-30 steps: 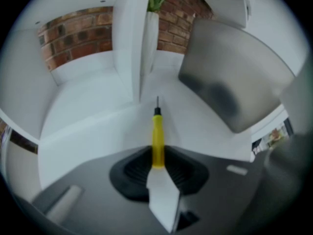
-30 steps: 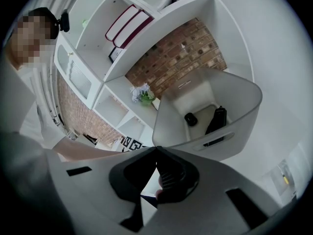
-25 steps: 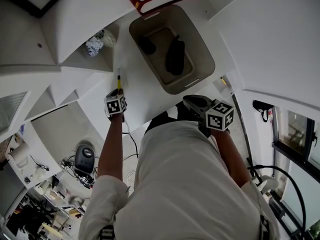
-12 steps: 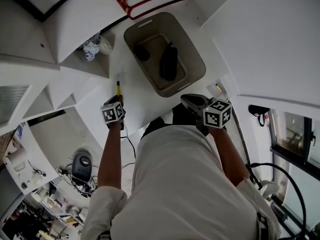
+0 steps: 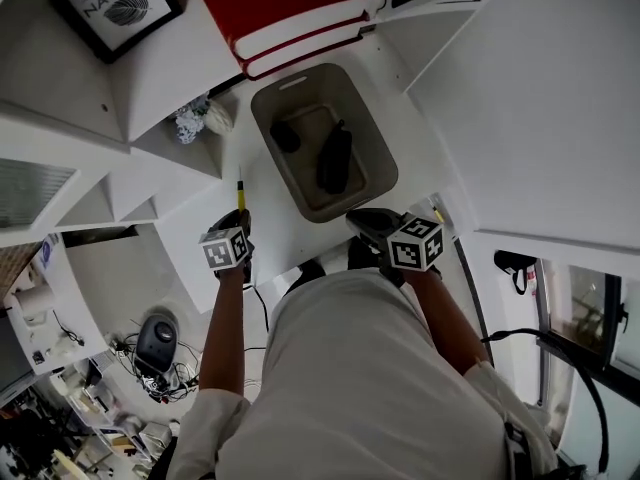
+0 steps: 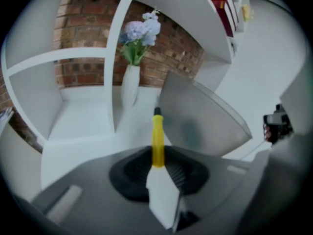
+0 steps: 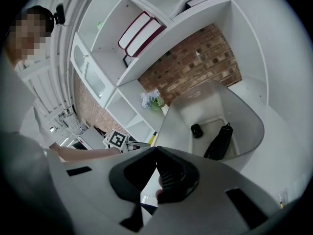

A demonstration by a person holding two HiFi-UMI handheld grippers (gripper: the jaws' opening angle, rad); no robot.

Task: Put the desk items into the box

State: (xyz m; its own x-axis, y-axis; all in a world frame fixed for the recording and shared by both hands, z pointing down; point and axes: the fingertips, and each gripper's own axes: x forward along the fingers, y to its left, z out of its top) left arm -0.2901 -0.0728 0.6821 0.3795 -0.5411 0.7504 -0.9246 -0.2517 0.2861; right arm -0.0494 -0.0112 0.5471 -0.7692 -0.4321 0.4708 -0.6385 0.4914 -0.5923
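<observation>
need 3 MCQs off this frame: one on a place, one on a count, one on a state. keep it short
1. The flower vase stands: A on the floor; B in a shelf compartment; C on the red books.
2. Dark items in the grey box: A one; B four; C two.
3. The left tool is: A shut on a yellow pen; B open, empty; C shut on a cable.

B: white shelf walls flank the vase.
C: a small round one and a long one.
A: the pen sticks out from between its jaws.
</observation>
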